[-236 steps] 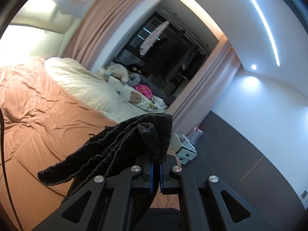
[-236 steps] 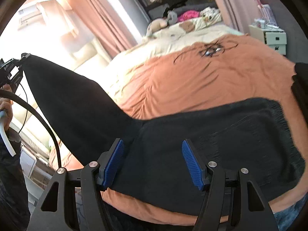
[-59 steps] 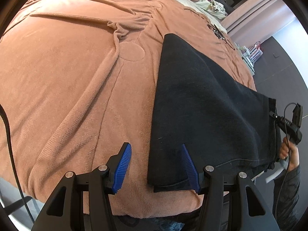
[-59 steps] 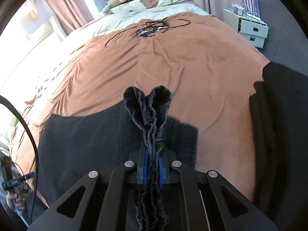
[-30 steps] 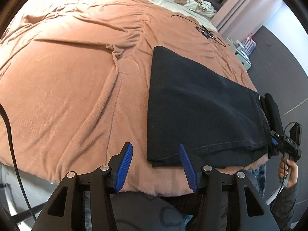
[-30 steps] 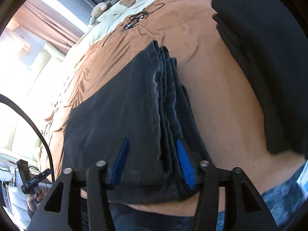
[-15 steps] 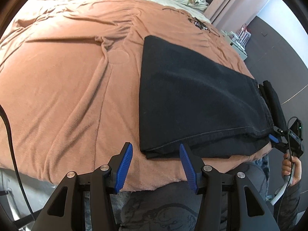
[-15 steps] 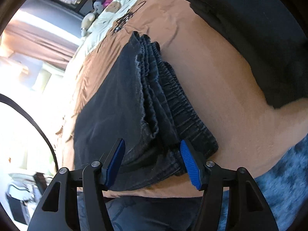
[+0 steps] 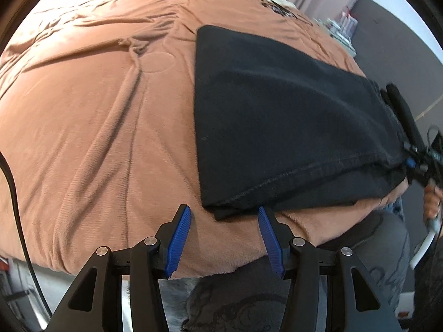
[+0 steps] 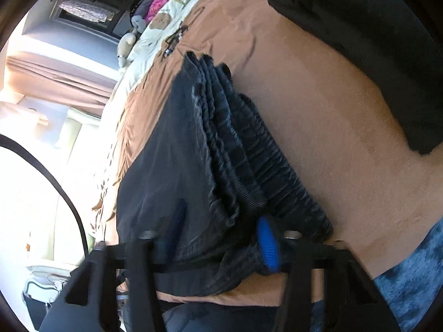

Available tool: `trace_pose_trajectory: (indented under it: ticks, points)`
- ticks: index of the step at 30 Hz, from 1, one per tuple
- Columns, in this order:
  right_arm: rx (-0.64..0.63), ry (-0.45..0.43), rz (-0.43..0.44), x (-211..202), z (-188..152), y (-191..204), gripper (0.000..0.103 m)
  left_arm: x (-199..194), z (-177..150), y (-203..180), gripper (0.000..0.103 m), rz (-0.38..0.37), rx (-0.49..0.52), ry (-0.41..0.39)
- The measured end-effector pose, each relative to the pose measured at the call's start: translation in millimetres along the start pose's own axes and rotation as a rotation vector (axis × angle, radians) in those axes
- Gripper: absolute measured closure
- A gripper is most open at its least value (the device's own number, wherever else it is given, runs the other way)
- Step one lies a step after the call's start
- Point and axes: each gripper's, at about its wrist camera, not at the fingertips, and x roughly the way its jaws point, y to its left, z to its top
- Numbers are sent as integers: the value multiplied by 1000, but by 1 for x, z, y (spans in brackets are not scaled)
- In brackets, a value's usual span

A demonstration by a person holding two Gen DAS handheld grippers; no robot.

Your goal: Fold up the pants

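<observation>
- It's a bedroom: a wide bed under a rumpled orange-brown blanket (image 9: 97, 116), with a cream sheet (image 10: 155, 36) and a few stuffed toys (image 10: 126, 45) up by the pillows, pink curtains (image 10: 55, 83) to one side and a dark grey floor (image 9: 393, 27) past the far edge.
- The black pants (image 9: 277, 110) lie folded flat on the blanket near the front edge of the bed, a neat dark slab with a stitched hem running along the near side.
- From the right wrist view the pants show their ribbed elastic waistband (image 10: 263, 160), stacked in several layers at the end nearest that tool.
- The left gripper (image 9: 224, 235) hangs just off the near corner of the pants, its blue pads (image 9: 178, 238) spread wide with nothing between them; the corner of the fabric sits right at the gap but is not pinched.
- The right gripper (image 10: 221, 235) is at the waistband end, jaws apart, with the bundled layers lying between them; the picture is smeared there, so I can't say whether the pads touch the cloth.
- In the left wrist view that same right gripper (image 9: 420, 163) shows small at the far right, at the pants' end, with the person's hand (image 9: 432, 196) behind it.
- Another dark garment (image 10: 373, 41) lies on the blanket, apart from the pants.
- A black cable (image 9: 16, 193) trails down the left side.
</observation>
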Motion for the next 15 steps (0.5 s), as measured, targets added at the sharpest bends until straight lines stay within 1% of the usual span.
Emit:
trace_pose_trajectory:
  ticks: [1,3,6,11,13,15]
  points:
    - [1,-8,-1,-1,0,3,86,2,-1,-2,50,3,12,7]
    - [-13,-24,-5,-7,0,6,90,4,-4,-4,50,21,26,9]
    - [-41,-60,8,-16,-4,14,93,6,-2,-1,50,27,10,-3]
    - [-69,-107,29,-32,-13,25,94,8,4,3,50,36,-9,-34]
    - [-86,-122,32,-38,-16,29,94,7,4,2,54,44,2,-48]
    - [-93,-124,22,-40,-19,25,94,5,3,2,69,36,6,-54]
